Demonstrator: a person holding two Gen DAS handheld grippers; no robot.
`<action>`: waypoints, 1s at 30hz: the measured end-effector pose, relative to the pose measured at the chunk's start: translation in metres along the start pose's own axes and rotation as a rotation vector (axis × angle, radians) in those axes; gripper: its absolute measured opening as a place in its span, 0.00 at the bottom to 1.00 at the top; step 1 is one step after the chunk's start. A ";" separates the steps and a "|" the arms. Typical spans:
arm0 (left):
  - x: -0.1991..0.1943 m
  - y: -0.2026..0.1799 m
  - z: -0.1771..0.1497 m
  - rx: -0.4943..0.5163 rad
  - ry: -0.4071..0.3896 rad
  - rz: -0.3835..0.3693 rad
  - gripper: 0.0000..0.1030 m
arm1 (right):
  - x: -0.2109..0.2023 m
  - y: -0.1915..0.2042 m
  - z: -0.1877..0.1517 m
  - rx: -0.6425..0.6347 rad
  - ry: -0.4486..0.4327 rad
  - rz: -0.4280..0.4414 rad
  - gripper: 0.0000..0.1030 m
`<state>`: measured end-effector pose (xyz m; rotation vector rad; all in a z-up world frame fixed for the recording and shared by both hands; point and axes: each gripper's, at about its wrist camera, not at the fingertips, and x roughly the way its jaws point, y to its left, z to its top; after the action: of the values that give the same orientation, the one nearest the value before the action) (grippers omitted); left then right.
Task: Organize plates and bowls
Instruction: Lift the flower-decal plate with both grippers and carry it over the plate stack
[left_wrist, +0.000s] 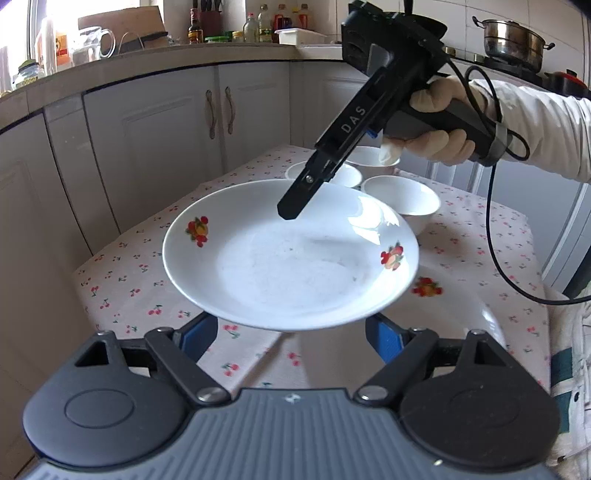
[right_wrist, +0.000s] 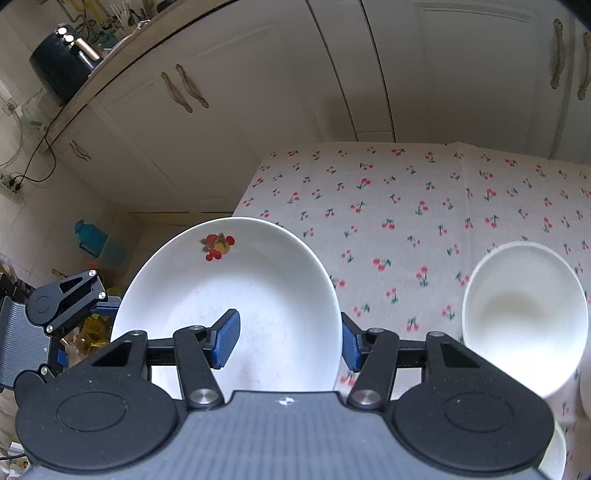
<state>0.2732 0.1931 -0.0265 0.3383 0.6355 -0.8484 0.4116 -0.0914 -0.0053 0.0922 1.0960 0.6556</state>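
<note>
A white plate with fruit decals (left_wrist: 288, 254) hangs in the air above the cherry-print tablecloth (left_wrist: 129, 280). My right gripper (left_wrist: 295, 206) grips its far rim; in the right wrist view one blue pad (right_wrist: 226, 338) lies over the plate (right_wrist: 229, 291) and the other (right_wrist: 350, 347) sits under its edge. My left gripper (left_wrist: 291, 339) is open, its blue pads (left_wrist: 195, 336) just below the plate's near rim, not closed on it. A second decorated plate (left_wrist: 443, 306) lies on the table beneath. Three white bowls (left_wrist: 402, 199) stand behind; one bowl shows in the right wrist view (right_wrist: 524, 314).
White kitchen cabinets (left_wrist: 166, 122) border the table's far and left sides. The counter (left_wrist: 184, 51) holds bottles, a glass jug and a steel pot (left_wrist: 513, 38). The floor at the left holds a blue container (right_wrist: 92, 236).
</note>
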 end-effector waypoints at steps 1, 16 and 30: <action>-0.002 -0.005 -0.001 0.002 0.003 0.003 0.84 | -0.003 0.001 -0.004 -0.002 -0.002 0.004 0.60; -0.020 -0.070 -0.024 -0.039 0.034 -0.018 0.84 | -0.032 0.014 -0.077 -0.002 0.013 0.015 0.60; -0.012 -0.098 -0.046 -0.072 0.083 -0.045 0.84 | -0.034 0.018 -0.119 -0.009 0.026 0.002 0.61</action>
<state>0.1734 0.1628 -0.0570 0.2959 0.7511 -0.8560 0.2934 -0.1242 -0.0279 0.0772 1.1182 0.6653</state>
